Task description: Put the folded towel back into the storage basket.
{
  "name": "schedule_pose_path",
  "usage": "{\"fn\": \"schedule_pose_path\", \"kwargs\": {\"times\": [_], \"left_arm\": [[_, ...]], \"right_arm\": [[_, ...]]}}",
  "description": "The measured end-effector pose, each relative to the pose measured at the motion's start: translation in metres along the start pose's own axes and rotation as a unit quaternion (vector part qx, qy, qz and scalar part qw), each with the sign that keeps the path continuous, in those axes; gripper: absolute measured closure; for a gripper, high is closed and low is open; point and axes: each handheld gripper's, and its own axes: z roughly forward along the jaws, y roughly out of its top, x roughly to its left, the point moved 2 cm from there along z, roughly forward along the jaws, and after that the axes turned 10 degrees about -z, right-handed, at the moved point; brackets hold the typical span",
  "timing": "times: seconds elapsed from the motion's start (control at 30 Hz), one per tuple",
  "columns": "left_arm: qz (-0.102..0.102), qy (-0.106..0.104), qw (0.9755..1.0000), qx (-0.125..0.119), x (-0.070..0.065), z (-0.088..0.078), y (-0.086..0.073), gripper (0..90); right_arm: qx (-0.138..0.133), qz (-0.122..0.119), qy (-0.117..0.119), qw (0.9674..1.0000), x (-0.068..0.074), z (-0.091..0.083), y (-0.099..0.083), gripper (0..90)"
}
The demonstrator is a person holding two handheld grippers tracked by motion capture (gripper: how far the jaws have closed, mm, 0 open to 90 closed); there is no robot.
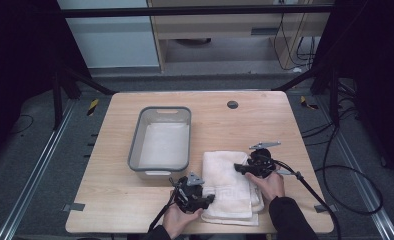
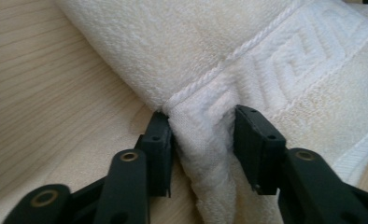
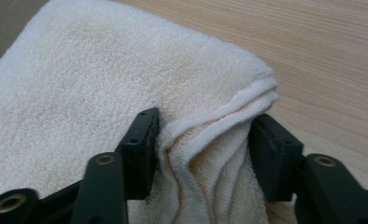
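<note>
Both grippers, left (image 1: pixel 208 199) and right (image 1: pixel 239 169), pinch bunched folds of my soft, limp towel (image 1: pixel 230 187) near the table's (image 1: pixel 120 210) front edge; I'd grip its thick hems.

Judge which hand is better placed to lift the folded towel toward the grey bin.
Left, probably. The left tongs pinch the towel at its near-left edge, the side nearer the bin. The right tongs also grip it, farther from the bin, so both should lift together.

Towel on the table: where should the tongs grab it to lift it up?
Grab the folded towel at its two side edges, one tongs from each side, low along the table. The stacked layers bunch there into a ridge thick enough to pinch.
</note>
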Motion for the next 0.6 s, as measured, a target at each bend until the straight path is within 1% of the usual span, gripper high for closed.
{"fn": "schedule_pose_path", "kwargs": {"times": [0.2, 0.27, 0.37, 0.47, 0.6], "left_arm": [[0.005, -0.005, 1.0, 0.002, -0.002, -0.001, 0.0, 67.4], [0.004, -0.007, 1.0, -0.001, -0.002, -0.001, 0.0, 71.0], [0.002, -0.011, 0.9999, -0.002, -0.001, -0.002, 0.001, 73.2], [-0.003, -0.019, 0.9998, -0.008, 0.0, -0.003, 0.001, 74.7], [0.001, -0.024, 0.9996, -0.013, 0.0, -0.005, 0.001, 75.4]], "right_arm": [[-0.003, 0.01, 0.014, 0.9998, 0.0, -0.001, 0.001, 63.2], [-0.005, 0.011, 0.016, 0.9998, 0.001, -0.002, 0.002, 66.6], [-0.007, 0.013, 0.019, 0.9997, 0.0, -0.004, 0.003, 68.3], [-0.011, 0.013, 0.019, 0.9997, 0.0, -0.007, 0.004, 69.2], [-0.024, 0.013, 0.02, 0.9994, 0.001, -0.016, 0.006, 69.8]]}}
